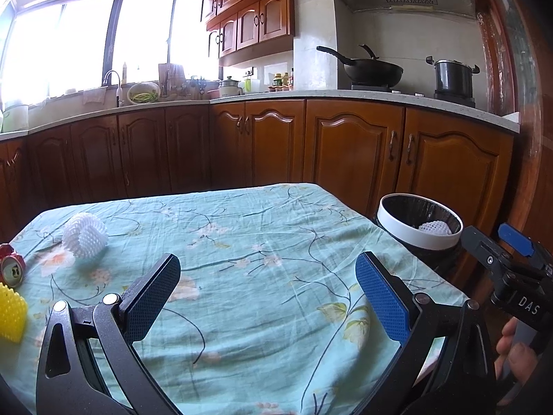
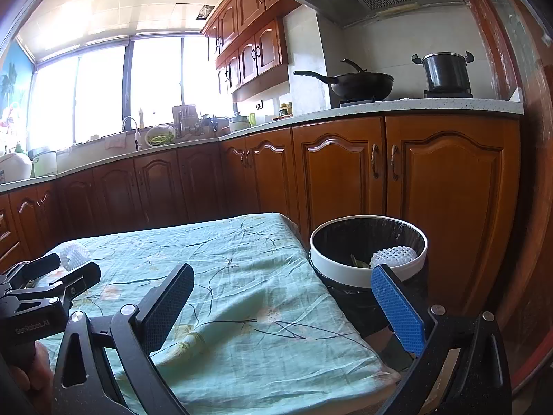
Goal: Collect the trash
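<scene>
A white foam fruit net (image 1: 85, 236) lies on the far left of the floral tablecloth (image 1: 242, 242), its open tube end turned toward the near right. Just nearer at the left edge sit a crushed red can (image 1: 12, 265) and a yellow foam net (image 1: 12, 313), which only the left wrist view shows. The left gripper (image 1: 268, 294) hangs above the cloth, jaws wide apart and empty; the trash lies to its far left, so it looks the nearer hand. The right gripper (image 2: 283, 307), also spread and empty, is beside the white-rimmed trash bin (image 2: 345, 271) off the table's right edge. Another white net (image 2: 394, 256) already rests inside, over some greenish scraps seen only from the right wrist.
</scene>
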Motion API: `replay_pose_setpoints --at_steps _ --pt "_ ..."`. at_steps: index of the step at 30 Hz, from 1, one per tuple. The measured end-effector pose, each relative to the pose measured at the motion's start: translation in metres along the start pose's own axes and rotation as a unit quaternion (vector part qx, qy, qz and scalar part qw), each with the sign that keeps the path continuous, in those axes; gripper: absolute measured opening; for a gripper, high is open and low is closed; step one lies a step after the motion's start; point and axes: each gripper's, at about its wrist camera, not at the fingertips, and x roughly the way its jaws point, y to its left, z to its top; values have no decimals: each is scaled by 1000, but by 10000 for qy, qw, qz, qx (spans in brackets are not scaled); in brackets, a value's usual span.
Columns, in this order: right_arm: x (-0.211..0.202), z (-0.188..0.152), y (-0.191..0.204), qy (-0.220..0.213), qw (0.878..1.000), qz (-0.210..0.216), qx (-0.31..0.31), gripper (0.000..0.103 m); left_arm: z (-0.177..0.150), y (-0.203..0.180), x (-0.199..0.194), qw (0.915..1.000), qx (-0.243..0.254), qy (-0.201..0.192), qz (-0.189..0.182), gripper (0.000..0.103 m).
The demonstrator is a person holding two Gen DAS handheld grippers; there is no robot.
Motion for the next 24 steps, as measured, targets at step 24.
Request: replay_pose_setpoints --at_steps 24 --pt "0 4 2 -6 10000 89 15 103 1 1 0 10000 1 -10 57 103"
